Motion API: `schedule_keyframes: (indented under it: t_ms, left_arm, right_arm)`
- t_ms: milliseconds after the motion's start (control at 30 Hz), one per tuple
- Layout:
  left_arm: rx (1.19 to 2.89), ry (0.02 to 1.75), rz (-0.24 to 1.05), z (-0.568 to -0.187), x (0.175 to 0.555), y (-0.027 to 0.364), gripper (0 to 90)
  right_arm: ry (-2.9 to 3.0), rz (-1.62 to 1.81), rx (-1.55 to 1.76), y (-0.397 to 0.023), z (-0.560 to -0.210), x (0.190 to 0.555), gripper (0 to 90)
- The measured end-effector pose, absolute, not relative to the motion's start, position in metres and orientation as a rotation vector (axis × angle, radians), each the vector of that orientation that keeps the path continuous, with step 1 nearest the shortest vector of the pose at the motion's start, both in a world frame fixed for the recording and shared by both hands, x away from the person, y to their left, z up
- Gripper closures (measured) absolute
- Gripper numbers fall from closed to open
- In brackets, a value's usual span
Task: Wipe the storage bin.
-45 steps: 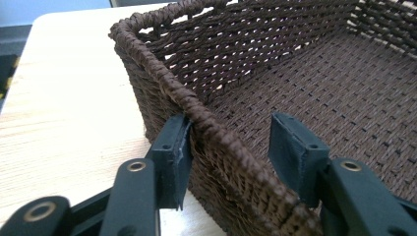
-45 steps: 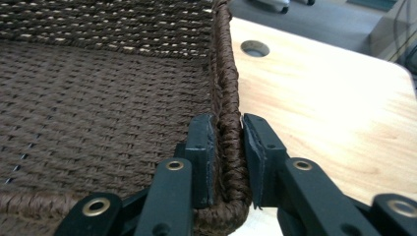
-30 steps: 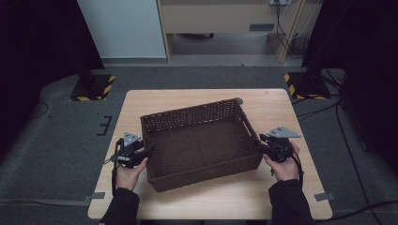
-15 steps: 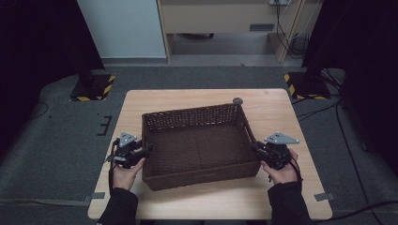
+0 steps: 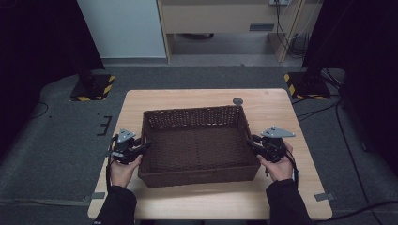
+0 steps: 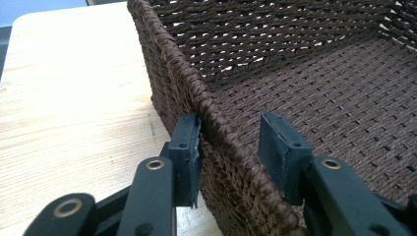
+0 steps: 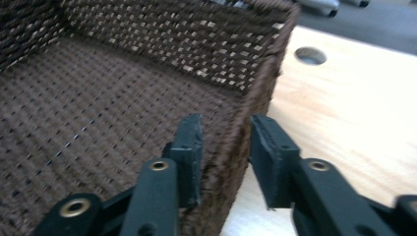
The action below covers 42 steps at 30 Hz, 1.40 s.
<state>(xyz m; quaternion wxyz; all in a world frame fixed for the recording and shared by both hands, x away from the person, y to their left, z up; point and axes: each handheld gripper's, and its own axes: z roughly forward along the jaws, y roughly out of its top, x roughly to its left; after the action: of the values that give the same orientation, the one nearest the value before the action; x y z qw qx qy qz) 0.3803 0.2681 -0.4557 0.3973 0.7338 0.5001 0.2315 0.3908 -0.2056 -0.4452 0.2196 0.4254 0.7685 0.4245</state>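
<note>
A dark brown woven basket (image 5: 195, 111) stands empty and square on the light wooden table (image 5: 272, 101). My left gripper (image 5: 144, 146) straddles the basket's left wall. In the left gripper view the gripper (image 6: 231, 125) has its outer pad against the wall (image 6: 216, 147), while the inner pad (image 6: 278, 147) stands off it. These jaws have just been closing with the wall between them. My right gripper (image 5: 251, 142) straddles the right wall. In the right gripper view the gripper (image 7: 227, 123) has just been opening, and a gap shows between the wall (image 7: 246, 132) and the outer pad.
A small round hole (image 5: 238, 100) sits in the tabletop just behind the basket's far right corner. Two black stands with yellow-striped bases (image 5: 91, 89) (image 5: 307, 84) flank the table on the grey floor. A cabinet (image 5: 220, 18) stands beyond.
The basket has turned from a skewed position to sit square with the table edges. Both hands stay at its two side walls.
</note>
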Motion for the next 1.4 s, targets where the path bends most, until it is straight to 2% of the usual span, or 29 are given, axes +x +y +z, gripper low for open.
schedule_keyframes:
  t_ms: [133, 267, 400, 733, 1133, 1400]
  left_arm:
    - [1.851, 1.280, 0.606, -0.455, 0.376, 0.267, 59.7]
    - [1.859, 1.264, 0.592, -0.455, 0.367, 0.269, 58.0]
    - [1.857, 1.240, 0.641, -0.456, 0.361, 0.268, 60.8]
    - [1.886, 1.262, 0.591, -0.454, 0.369, 0.273, 62.2]
    - [1.900, 1.261, 0.580, -0.453, 0.376, 0.276, 63.2]
    - [1.887, 1.264, 0.562, -0.454, 0.376, 0.277, 63.8]
  right_arm:
    - [2.115, 1.149, 1.192, -0.204, -0.445, 0.387, 69.8]
    - [2.107, 1.177, 1.213, -0.205, -0.446, 0.374, 69.1]
    - [2.102, 1.172, 1.223, -0.204, -0.446, 0.366, 68.9]
    - [2.086, 1.156, 1.219, -0.198, -0.445, 0.358, 67.9]
    - [2.028, 1.252, 1.192, -0.216, -0.436, 0.362, 55.5]
    - [1.969, 1.193, 1.253, -0.245, -0.440, 0.363, 52.5]
